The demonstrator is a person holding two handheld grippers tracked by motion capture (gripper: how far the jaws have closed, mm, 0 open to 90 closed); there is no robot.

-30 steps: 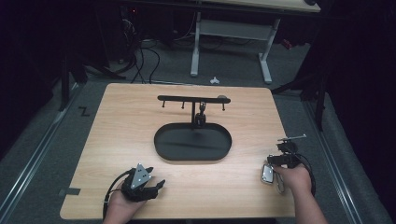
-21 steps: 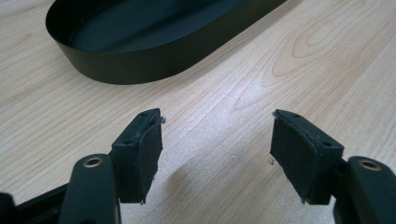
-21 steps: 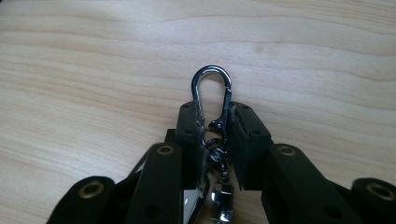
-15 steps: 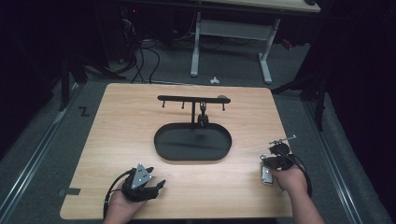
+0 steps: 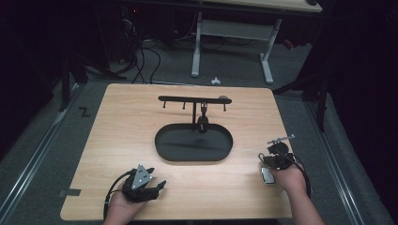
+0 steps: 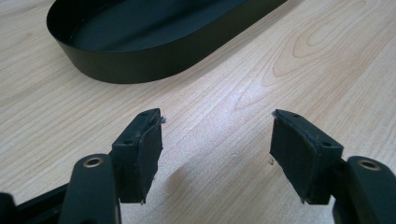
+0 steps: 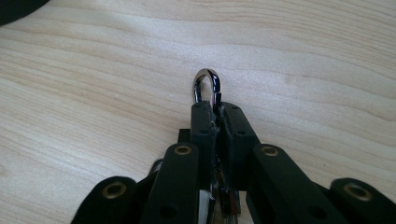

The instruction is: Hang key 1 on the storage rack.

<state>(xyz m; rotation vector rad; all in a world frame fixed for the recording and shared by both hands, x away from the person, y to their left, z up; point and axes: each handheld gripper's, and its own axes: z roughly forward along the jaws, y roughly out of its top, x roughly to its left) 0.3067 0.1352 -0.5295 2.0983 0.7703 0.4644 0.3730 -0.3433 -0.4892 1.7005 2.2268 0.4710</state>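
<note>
My right gripper (image 7: 215, 112) has just clamped the metal ring (image 7: 206, 84); I'd lift gently toward the hook rack (image 5: 193, 100), left gripper (image 6: 217, 149) idle, jaws apart.

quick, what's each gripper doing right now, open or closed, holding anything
Left gripper: open, nothing between its jaws, low over the table.
Right gripper: jaws just closed on a shiny metal loop.

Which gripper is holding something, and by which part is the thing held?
The right gripper, whose jaws have just been closing, is shut on a small metal ring, pinched at its lower part. The left gripper is open and holds nothing.
</note>
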